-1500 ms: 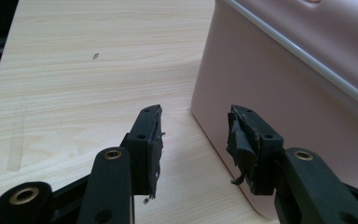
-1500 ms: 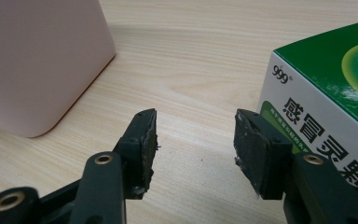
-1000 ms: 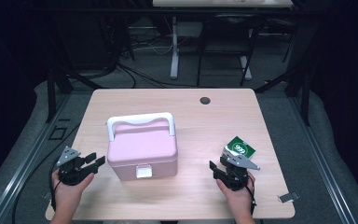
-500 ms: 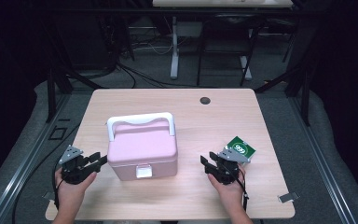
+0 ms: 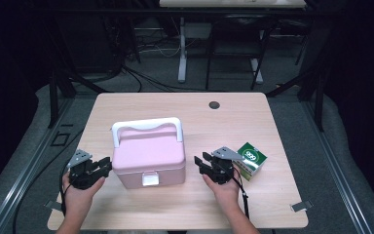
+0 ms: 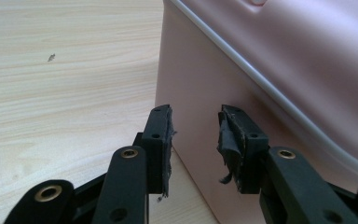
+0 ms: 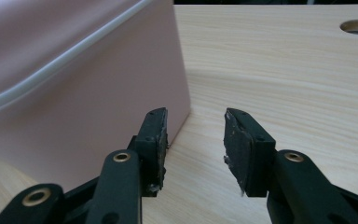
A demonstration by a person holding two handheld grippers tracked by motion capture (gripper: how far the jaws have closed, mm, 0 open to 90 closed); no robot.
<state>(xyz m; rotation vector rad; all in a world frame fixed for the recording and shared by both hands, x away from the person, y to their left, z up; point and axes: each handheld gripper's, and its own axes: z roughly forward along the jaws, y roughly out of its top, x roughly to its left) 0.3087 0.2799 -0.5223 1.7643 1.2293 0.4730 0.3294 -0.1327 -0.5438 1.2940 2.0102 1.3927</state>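
A pink lunch box (image 5: 148, 156) with a white handle (image 5: 147, 125) and a white front latch stands on the wooden table (image 5: 272, 126). My left gripper (image 5: 105, 166) sits at the box's left side, open. Its jaws have just been closing, with nothing between them. In the left gripper view that gripper (image 6: 195, 140) faces the pink box's wall (image 6: 284, 60) from close up. My right gripper (image 5: 199, 163) is at the box's right side, open, jaws also just closing on nothing. The right gripper view has this gripper (image 7: 195, 140) beside the pink box's corner (image 7: 74, 84).
A small green carton (image 5: 251, 157) lies just right of the right hand. A round cable hole (image 5: 214, 104) is in the table's far part. A metal clip (image 5: 301, 205) sits on the right front edge. Dark floor, cables and desk legs lie beyond.
The right hand has moved left, away from the green carton and up to the pink box's right side. The left hand has hardly moved. Both pairs of jaws stand narrower.
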